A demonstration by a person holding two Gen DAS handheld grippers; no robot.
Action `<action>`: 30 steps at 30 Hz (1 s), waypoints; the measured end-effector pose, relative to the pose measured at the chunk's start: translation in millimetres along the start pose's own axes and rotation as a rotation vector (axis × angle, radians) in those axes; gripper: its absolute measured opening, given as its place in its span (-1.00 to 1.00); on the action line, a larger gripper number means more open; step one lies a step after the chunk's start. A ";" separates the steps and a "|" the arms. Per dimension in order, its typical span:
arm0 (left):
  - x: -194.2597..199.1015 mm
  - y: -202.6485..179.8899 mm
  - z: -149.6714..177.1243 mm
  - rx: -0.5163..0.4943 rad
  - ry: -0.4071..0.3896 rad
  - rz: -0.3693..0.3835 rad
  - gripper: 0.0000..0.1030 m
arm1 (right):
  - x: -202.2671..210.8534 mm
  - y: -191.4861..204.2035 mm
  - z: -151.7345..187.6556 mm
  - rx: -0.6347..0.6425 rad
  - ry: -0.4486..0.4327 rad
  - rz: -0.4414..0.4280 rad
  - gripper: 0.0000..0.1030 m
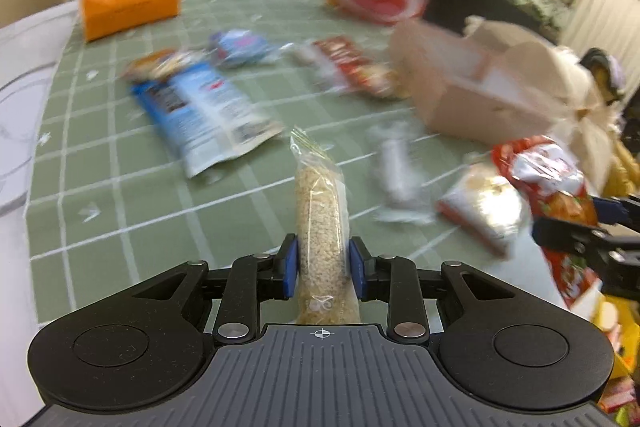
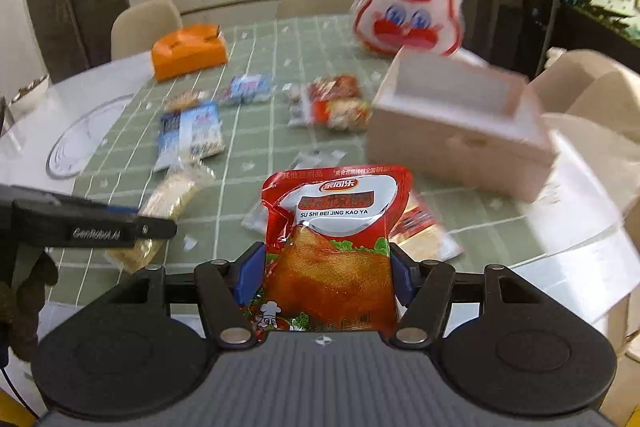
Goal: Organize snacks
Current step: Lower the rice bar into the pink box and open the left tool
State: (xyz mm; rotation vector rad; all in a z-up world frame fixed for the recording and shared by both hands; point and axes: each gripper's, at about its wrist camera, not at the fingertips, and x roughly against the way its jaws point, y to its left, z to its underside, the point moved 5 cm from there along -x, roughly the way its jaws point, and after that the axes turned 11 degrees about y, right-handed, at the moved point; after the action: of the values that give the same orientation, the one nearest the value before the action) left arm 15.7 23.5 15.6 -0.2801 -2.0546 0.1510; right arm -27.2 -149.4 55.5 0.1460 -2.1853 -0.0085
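A clear packet of pale puffed grain sticks out forward from my left gripper, whose blue pads press on both its sides above the green checked tablecloth. The right wrist view has that packet and the left gripper at its left edge. My right gripper is shut on a red foil snack packet printed with a roast bird, lifted off the cloth. This red packet and the right gripper also appear at the right of the left wrist view.
An open pale box stands to the right, with a rabbit-face bag behind it. On the cloth lie an orange tissue box, a blue-and-white bag, small blue and red packets and a white-and-red packet. Chairs ring the table.
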 end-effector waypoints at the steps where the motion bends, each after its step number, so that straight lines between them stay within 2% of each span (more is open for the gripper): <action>1: 7.2 -9.4 -3.6 -0.015 -0.016 0.023 -0.39 | 7.5 -5.2 -2.7 -0.006 -0.018 0.007 0.23; 3: 21.6 -26.5 -14.6 -0.032 -0.050 0.079 -0.39 | 24.0 -17.0 -10.4 -0.015 -0.060 0.026 0.23; 5: 37.9 -43.8 -38.6 -0.036 -0.095 0.160 -0.39 | 42.5 -29.7 -25.6 -0.021 -0.102 0.038 0.23; 8: 56.5 -69.7 -92.4 -0.058 -0.157 0.254 -0.39 | 70.4 -54.3 -63.6 -0.037 -0.165 0.053 0.23; 11: 52.9 -101.1 -157.2 -0.104 -0.153 0.316 -0.39 | 91.3 -85.6 -110.5 -0.069 -0.212 0.099 0.23; 13: 35.7 -119.5 -192.0 -0.121 -0.150 0.302 -0.39 | 96.3 -103.6 -133.4 -0.076 -0.231 0.146 0.24; 15: 1.1 -135.0 -224.0 -0.113 -0.115 0.285 -0.39 | 91.6 -122.1 -151.7 -0.092 -0.223 0.198 0.24; 19: -90.3 -148.8 -252.0 -0.080 0.001 0.269 -0.39 | 60.8 -156.2 -162.7 -0.185 -0.147 0.207 0.24; 21: -132.9 -154.6 -256.3 -0.127 0.032 0.202 -0.39 | 42.0 -168.9 -156.5 -0.233 -0.098 0.197 0.24; 23: -167.6 -157.2 -260.3 -0.188 0.048 0.072 -0.38 | 19.5 -179.8 -151.1 -0.262 -0.043 0.192 0.24; 24: -177.0 -155.7 -261.5 -0.196 0.050 0.041 -0.38 | 10.9 -182.4 -149.3 -0.267 -0.026 0.193 0.24; 26: -183.8 -148.3 -262.9 -0.165 0.043 0.057 -0.37 | -8.9 -188.1 -148.4 -0.272 0.007 0.188 0.24; 30: -161.3 -121.9 -265.5 -0.051 -0.012 0.213 -0.37 | -51.1 -189.8 -156.1 -0.295 0.053 0.141 0.24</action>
State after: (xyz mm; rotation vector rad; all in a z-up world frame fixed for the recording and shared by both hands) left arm 306.6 -139.2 33.2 -0.5312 -2.0390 0.2319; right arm 148.3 -324.8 93.2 -0.1728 -2.1104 -0.2431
